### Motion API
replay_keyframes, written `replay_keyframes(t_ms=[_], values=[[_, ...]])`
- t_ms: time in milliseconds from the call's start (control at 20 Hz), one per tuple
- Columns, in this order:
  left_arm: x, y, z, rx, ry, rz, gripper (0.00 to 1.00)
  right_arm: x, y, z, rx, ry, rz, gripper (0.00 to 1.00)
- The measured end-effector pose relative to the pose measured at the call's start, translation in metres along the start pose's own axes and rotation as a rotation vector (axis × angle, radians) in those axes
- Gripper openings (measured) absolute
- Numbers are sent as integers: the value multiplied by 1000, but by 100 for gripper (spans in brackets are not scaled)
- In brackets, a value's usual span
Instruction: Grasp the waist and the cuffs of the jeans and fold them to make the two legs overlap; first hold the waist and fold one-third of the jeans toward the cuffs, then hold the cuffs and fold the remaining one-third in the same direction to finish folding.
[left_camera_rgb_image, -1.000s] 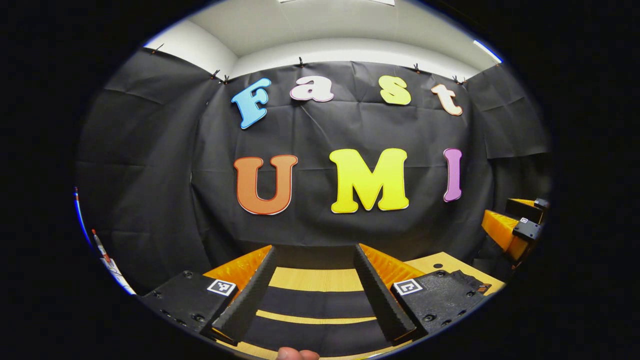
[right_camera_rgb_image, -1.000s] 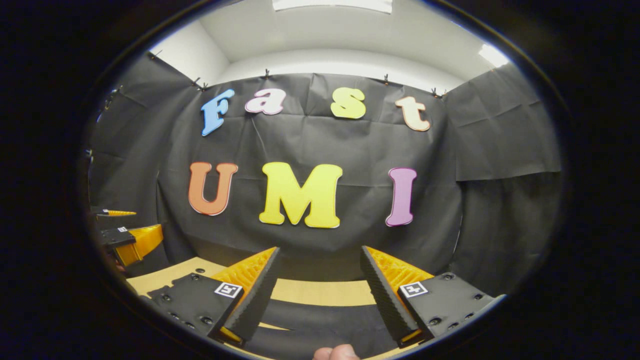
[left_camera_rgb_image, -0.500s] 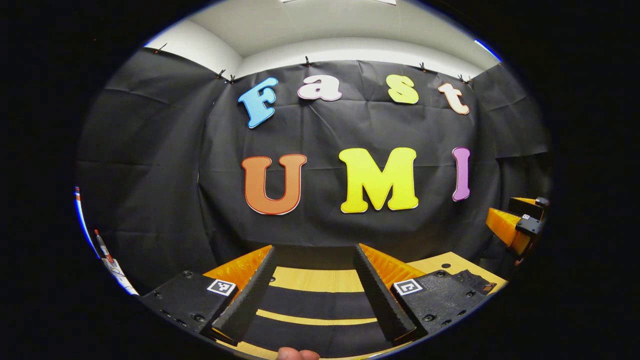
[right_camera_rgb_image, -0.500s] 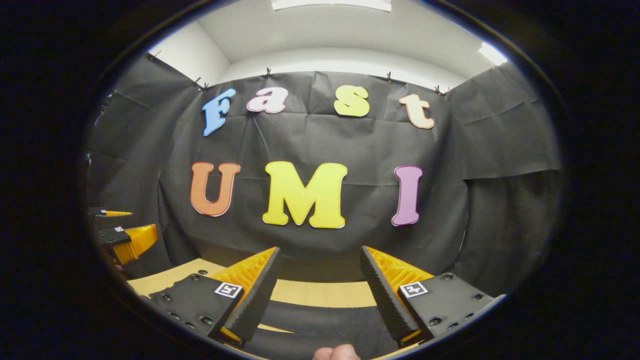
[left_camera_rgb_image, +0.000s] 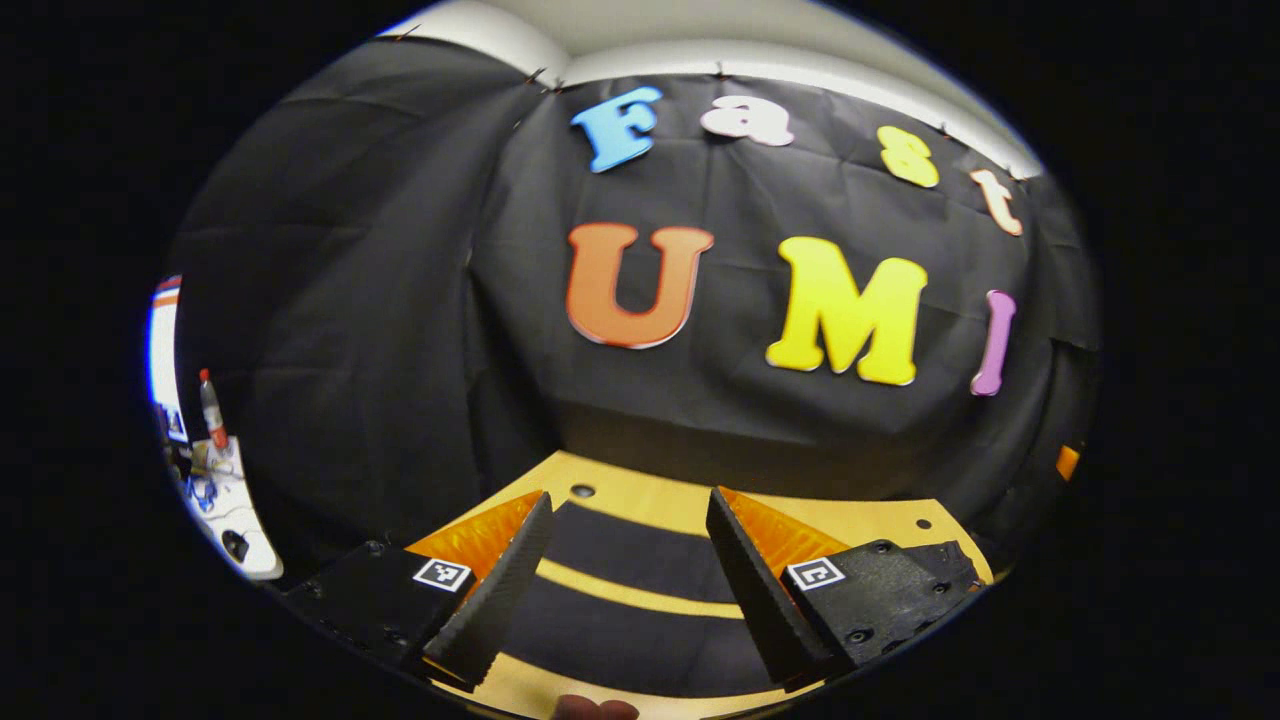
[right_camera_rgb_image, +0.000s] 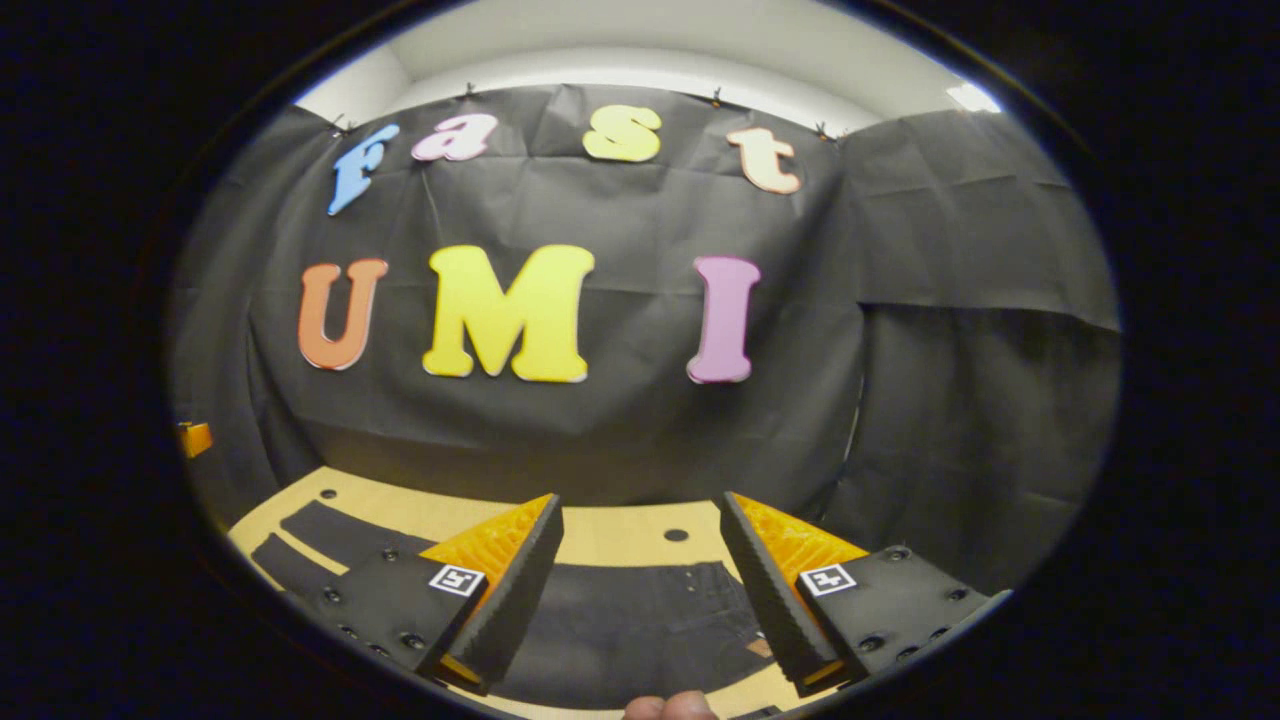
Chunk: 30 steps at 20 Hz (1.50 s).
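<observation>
Dark jeans lie flat on a wooden table (left_camera_rgb_image: 870, 520). In the left gripper view the two legs show as dark bands, the far leg (left_camera_rgb_image: 630, 540) and the near leg (left_camera_rgb_image: 620, 645), with a strip of table between them. My left gripper (left_camera_rgb_image: 628, 495) hovers above them, open, with nothing between its fingers. In the right gripper view the waist end of the jeans (right_camera_rgb_image: 640, 620) lies under my right gripper (right_camera_rgb_image: 641, 497), which is open and holds nothing. The legs (right_camera_rgb_image: 330, 530) run off to the left there.
The black cloth wall stands close behind the table (right_camera_rgb_image: 610, 535). Small round holes (left_camera_rgb_image: 581, 491) (right_camera_rgb_image: 676, 535) mark the tabletop. At the far left of the left gripper view, a white surface carries a red-capped bottle (left_camera_rgb_image: 210, 410). A thumb tip (right_camera_rgb_image: 668, 706) shows at the bottom.
Both grippers have tipped downward and swung apart, the left one to the left and the right one to the right. More of the table and jeans now shows. Both stayed open.
</observation>
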<state>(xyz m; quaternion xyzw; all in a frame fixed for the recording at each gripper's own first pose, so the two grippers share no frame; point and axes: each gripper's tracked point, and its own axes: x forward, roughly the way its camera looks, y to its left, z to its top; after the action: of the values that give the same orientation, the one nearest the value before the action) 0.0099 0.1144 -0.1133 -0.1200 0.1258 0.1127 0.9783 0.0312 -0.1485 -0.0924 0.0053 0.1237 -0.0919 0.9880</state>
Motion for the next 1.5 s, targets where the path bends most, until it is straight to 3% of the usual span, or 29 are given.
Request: replay_keyframes(t_ms=[200,300,600,900,1150,1200,1250,1300,1350,1500], values=[[9,60,-60,-131,166,106,99,10,-77,-89,89,248,-88,97],[7,86,-92,-248,256,173,99,17,-102,-123,134,326,-130,99],[14,131,-162,-625,446,320,99,31,-138,-216,325,543,-161,99],[37,153,-200,-828,527,395,100,37,-170,-272,449,686,-238,100],[52,159,-216,-909,556,435,99,45,-171,-286,474,720,-248,99],[55,159,-217,-910,557,439,99,47,-169,-290,480,731,-245,94],[61,158,-215,-901,546,434,99,48,-169,-294,487,741,-247,99],[64,156,-216,-891,555,430,99,49,-169,-297,492,751,-256,94],[68,155,-214,-877,551,430,99,50,-170,-299,498,757,-263,100],[76,151,-214,-847,562,434,99,64,-171,-306,501,759,-284,99]])
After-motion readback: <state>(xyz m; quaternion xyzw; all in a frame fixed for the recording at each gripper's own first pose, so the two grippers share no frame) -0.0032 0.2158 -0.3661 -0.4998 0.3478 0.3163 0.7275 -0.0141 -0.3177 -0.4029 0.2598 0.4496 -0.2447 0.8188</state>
